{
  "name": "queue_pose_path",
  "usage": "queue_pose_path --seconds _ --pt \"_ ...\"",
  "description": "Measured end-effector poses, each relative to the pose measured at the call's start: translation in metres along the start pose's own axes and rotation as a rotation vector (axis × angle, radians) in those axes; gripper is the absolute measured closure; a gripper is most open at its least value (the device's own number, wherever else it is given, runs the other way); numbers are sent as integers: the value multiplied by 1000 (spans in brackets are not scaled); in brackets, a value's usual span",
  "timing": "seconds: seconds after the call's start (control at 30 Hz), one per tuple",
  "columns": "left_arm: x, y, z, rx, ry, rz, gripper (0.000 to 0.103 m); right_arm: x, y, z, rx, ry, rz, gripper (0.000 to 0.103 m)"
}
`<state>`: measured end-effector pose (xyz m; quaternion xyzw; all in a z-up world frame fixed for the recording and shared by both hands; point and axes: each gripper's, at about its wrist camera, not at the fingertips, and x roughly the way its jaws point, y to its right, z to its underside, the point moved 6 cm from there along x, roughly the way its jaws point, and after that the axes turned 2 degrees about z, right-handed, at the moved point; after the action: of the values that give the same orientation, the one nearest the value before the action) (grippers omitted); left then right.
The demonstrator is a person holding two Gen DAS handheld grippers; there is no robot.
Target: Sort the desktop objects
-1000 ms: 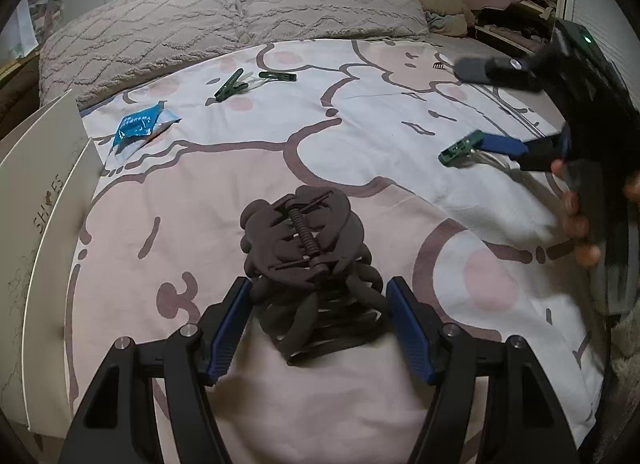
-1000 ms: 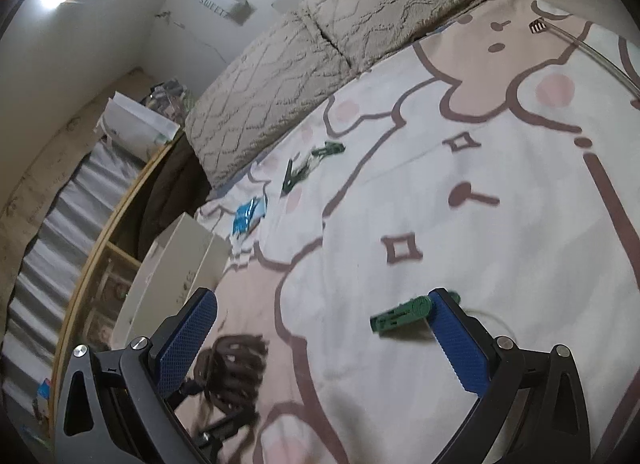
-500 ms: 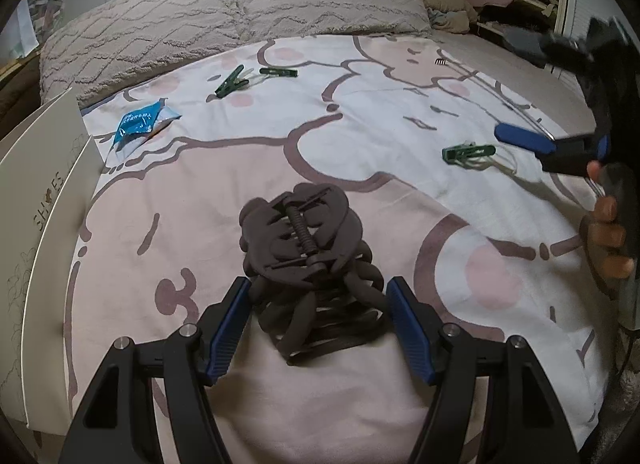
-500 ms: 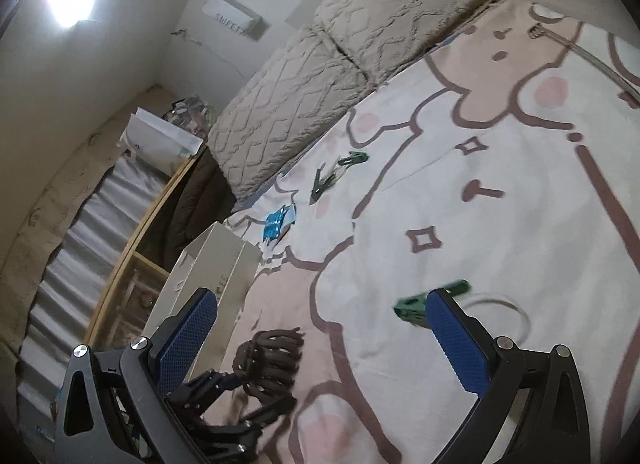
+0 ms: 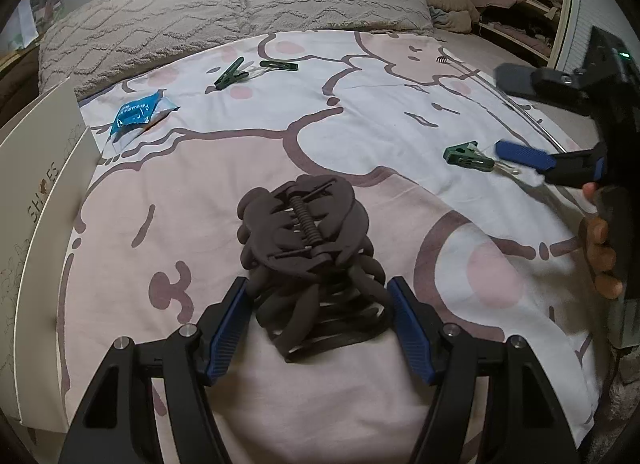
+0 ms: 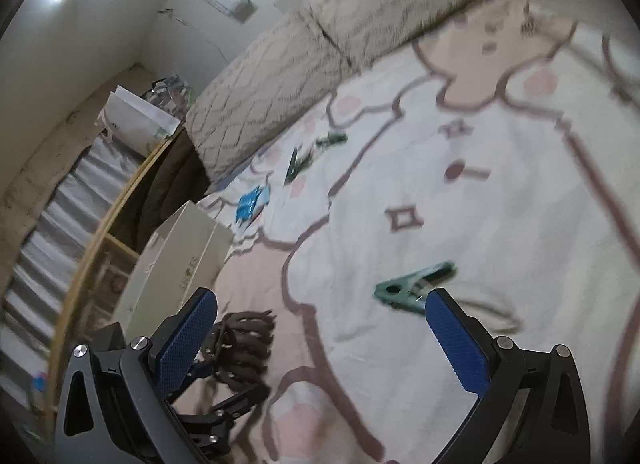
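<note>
Both blue pads of the left gripper (image 5: 316,316) pinch the brown hair claw (image 5: 308,252), which sits on the bedspread (image 5: 360,111). Spread wide, the right gripper (image 6: 320,340) jaws hold nothing; a green clothespin (image 6: 414,288) lies just beyond one pad. Farther off lie two more green clothespins (image 5: 252,69), a blue packet (image 5: 138,113) and a white box (image 5: 36,191).
</note>
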<state>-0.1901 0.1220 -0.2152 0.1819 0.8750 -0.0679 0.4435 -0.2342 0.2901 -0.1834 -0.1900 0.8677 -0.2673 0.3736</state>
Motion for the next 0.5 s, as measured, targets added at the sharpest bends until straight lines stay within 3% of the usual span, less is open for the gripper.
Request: queue_pose_path --seconds 0.17,0.43,0.5 --pt "-1 0 -1 12 0 -5 34 -5 3 1 -72 30 164 0" --pt "-8 -6 4 42 -14 -48 33 18 -10 17 -207 -47 217 0" --pt "-10 -13 7 33 -19 -70 25 18 -11 21 -212 -61 213 0"
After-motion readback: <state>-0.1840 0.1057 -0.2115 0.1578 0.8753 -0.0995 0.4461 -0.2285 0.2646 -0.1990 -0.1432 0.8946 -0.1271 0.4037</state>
